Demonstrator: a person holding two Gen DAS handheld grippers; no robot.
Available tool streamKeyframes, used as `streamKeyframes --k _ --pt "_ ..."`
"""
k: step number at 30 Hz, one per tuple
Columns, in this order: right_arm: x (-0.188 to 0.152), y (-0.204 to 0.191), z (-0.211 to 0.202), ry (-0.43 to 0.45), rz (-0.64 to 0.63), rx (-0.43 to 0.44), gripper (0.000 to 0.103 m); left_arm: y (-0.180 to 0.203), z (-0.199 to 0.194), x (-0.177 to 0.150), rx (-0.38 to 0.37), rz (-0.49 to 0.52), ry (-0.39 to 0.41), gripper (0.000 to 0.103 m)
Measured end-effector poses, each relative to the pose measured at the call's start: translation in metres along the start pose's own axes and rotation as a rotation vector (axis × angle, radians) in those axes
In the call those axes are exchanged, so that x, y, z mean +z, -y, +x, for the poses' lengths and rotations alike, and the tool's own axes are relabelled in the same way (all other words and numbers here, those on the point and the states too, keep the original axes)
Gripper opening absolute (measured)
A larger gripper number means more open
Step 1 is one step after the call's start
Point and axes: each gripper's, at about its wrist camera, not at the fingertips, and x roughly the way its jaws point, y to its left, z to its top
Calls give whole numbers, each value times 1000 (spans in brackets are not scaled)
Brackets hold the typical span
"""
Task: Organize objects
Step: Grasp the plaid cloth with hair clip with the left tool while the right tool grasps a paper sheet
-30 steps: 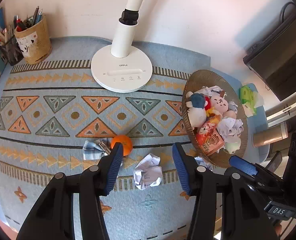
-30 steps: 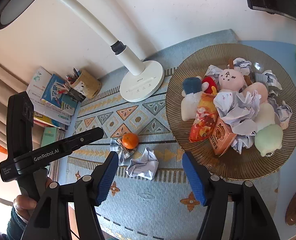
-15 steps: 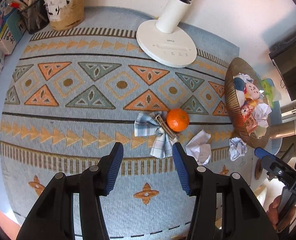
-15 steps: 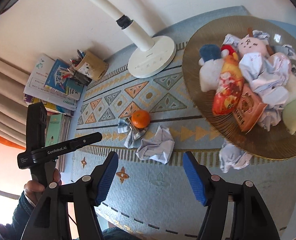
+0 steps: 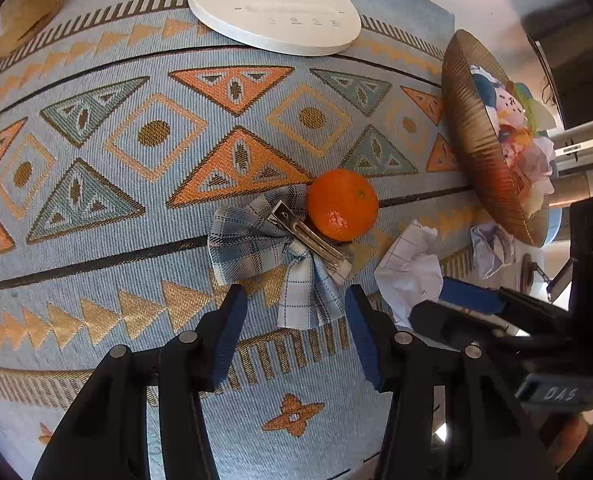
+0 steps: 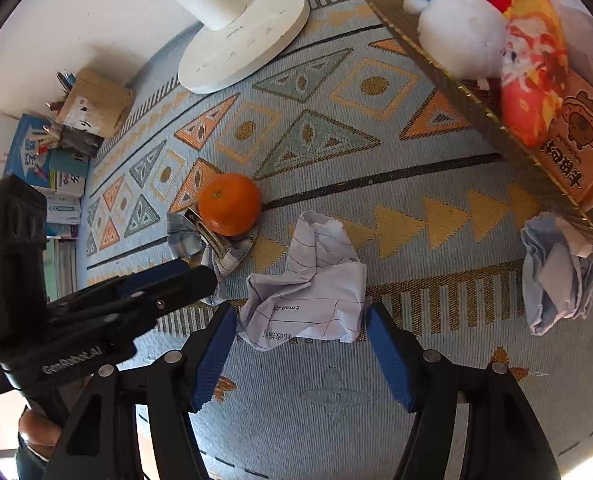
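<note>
A blue plaid bow hair clip (image 5: 272, 248) lies on the patterned mat (image 5: 136, 216), touching an orange (image 5: 342, 204). My left gripper (image 5: 294, 320) hangs open just over the bow's lower tail, which reaches between the fingertips. To its right lies a crumpled lined paper ball (image 6: 308, 292). My right gripper (image 6: 300, 344) stands open around the paper's near edge, with the blue pads (image 6: 216, 340) close beside it on both sides. A second, bluish paper ball (image 6: 556, 280) rests against the brown woven bowl (image 6: 448, 72), which holds plush toys, snack packs and paper.
A white lamp base (image 5: 274, 12) stands at the back of the mat. A pen holder (image 6: 92, 104) and stacked books (image 6: 36, 160) are at the far left. The two grippers are side by side, the left one's body (image 6: 96, 320) close to my right fingers.
Both grippers have come down toward the mat and tilted steeper. The bow now sits at the left fingertips and the lined paper ball at the right fingertips. Jaw widths look unchanged.
</note>
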Motion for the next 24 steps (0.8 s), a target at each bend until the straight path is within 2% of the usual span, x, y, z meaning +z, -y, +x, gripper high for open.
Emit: streamKeyframes --k 1,2,4,7,9,11,13,14,15,17,18,19,22,24 --pt "-2 -2 4 4 -12 4 66 -2 -3 0 -13 -7 13 49" --pt "-4 -4 3 34 -28 -12 60 -4 -5 0 -8 -8 16 49" --pt "-7 -6 3 59 -52 -25 55 -7 -6 -2 -14 -17 9 49" --pt "-7 2 -8 95 -47 -53 55 -6 -4 -3 -44 -62 14 49" --pt "-4 8 -16 103 -49 -68 55 4 3 -1 -17 -76 29 50" --pt "-2 15 -24 110 -43 -70 55 18 5 3 71 -81 89 55" --pt "0 16 -28 110 -48 -77 55 34 14 6 229 -39 129 84" --pt "0 16 -29 109 -54 -78 55 39 20 7 311 -8 135 89" --pt "0 16 -30 109 -62 -79 55 42 26 5 356 16 129 89" --pt "-1 14 -32 113 -91 -78 55 43 25 -2 370 57 143 82" --pt "-2 12 -32 113 -109 -81 55 39 21 -6 351 68 151 74" --pt "-3 10 -31 112 -129 -87 55 32 15 -10 322 68 156 66" --pt "-4 6 -24 100 -186 -127 56 3 -3 -20 211 21 157 53" --pt "-5 6 -20 87 -211 -144 56 -13 -11 -26 161 -6 145 52"
